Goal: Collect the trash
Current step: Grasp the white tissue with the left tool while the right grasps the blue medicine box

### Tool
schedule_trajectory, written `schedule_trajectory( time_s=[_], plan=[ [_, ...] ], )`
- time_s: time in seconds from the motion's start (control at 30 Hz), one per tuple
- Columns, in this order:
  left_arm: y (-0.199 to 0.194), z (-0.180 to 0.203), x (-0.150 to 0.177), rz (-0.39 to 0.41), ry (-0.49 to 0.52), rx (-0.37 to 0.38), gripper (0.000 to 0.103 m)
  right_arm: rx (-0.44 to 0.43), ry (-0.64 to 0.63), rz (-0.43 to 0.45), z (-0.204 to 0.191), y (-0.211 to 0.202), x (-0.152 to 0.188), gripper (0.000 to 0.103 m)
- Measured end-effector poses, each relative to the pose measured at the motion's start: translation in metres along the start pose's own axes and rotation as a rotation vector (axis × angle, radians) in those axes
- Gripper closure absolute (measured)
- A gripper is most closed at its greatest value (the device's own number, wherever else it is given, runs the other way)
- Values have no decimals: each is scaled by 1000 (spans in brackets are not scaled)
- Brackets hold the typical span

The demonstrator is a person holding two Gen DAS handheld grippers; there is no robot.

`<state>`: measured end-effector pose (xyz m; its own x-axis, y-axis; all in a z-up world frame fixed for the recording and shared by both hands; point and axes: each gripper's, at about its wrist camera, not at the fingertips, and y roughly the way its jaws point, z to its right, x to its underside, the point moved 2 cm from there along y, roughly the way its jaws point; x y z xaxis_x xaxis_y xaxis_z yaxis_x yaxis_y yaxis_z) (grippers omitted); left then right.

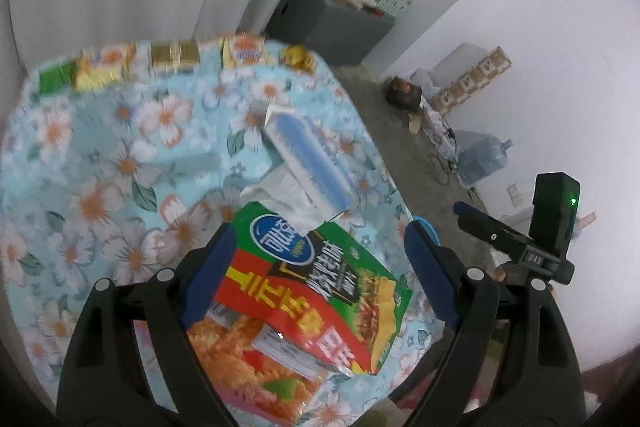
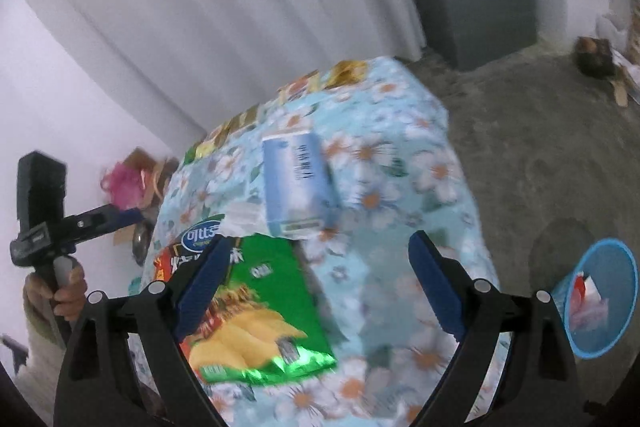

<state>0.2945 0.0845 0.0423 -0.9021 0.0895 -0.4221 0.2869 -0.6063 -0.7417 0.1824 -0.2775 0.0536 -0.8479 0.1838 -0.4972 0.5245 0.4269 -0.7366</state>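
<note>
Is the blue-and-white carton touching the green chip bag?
Cannot tell. In both wrist views the carton borders the green chip bag, with crumpled tissue between them.

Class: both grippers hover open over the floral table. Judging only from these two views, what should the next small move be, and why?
Probably lower the left gripper and close on the green chip bag: its open jaws already straddle it, nothing is held, and the blue bin waits on the floor beside the table.

Bench (image 2: 400,131): chip bag (image 2: 264,307) at near edge; carton (image 2: 296,183) just behind it, over tissue (image 1: 288,195). Wrappers (image 1: 176,57) along far edge. Bin (image 2: 600,299) on floor (image 2: 540,131), right.
</note>
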Motion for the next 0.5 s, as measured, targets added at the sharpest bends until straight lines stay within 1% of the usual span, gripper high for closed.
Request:
schedule_trajectory(
  time_s=[0.23,0.37,0.43,0.5],
  plan=[
    [58,-42,-23,-165,-115,43,34,31,-67,-73,-25,50,-26,15],
    [85,-58,-32,-240,-162,47,41,45,-90,-115,-33,76,-38,15],
    [98,-66,-35,-279,-203,60,47,46,-104,-135,-37,87,-42,15],
    [107,-72,-36,-301,-217,71,49,52,-115,-151,-39,96,-46,15]
  ],
)
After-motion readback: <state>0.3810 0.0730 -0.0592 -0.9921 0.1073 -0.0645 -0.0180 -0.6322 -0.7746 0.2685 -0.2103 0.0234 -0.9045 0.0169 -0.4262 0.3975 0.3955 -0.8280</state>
